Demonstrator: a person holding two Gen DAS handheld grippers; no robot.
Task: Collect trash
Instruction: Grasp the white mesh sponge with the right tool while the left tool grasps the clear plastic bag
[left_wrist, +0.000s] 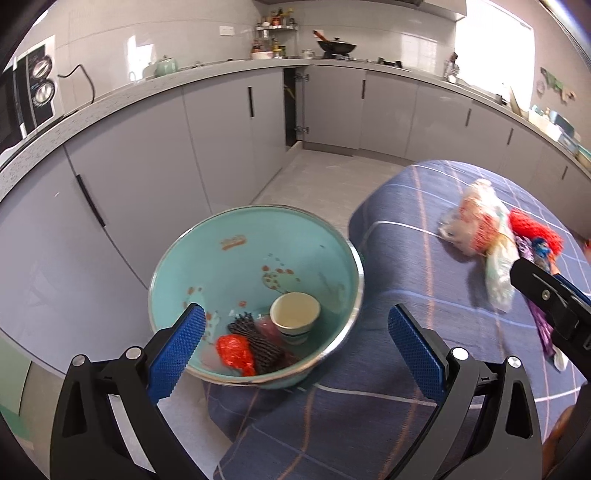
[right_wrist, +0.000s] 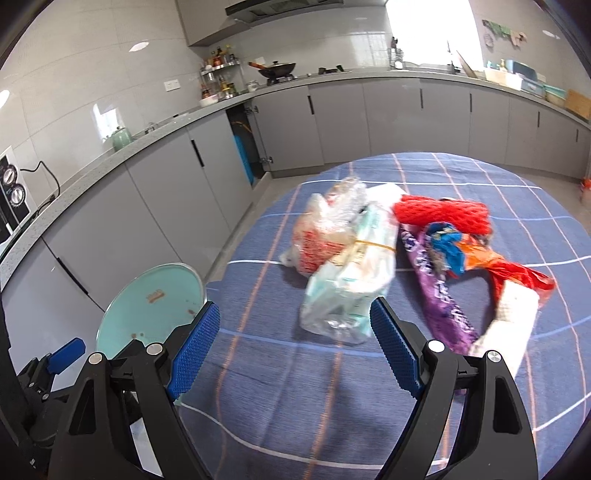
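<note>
A teal enamel basin (left_wrist: 236, 266) stands at the left edge of the blue checked tablecloth (left_wrist: 399, 266). It holds a paper cup (left_wrist: 294, 315), a black foam net (left_wrist: 255, 341) and a red wrapper (left_wrist: 235, 350). My left gripper (left_wrist: 295, 347) is open and empty above the basin's near rim. In the right wrist view a trash pile lies on the cloth: clear plastic bags (right_wrist: 347, 258), a red foam net (right_wrist: 443, 213), a purple wrapper (right_wrist: 439, 291), an orange wrapper (right_wrist: 480, 254) and a white packet (right_wrist: 513, 317). My right gripper (right_wrist: 295, 343) is open and empty just before the bags.
Grey kitchen cabinets (left_wrist: 221, 122) and a speckled countertop (left_wrist: 110, 96) run along the left and back, one door ajar (left_wrist: 293, 107). A wok (left_wrist: 337, 46), a spice rack (left_wrist: 275, 33) and a microwave (left_wrist: 29, 92) stand on the counter. Grey floor (left_wrist: 325, 173) lies between table and cabinets.
</note>
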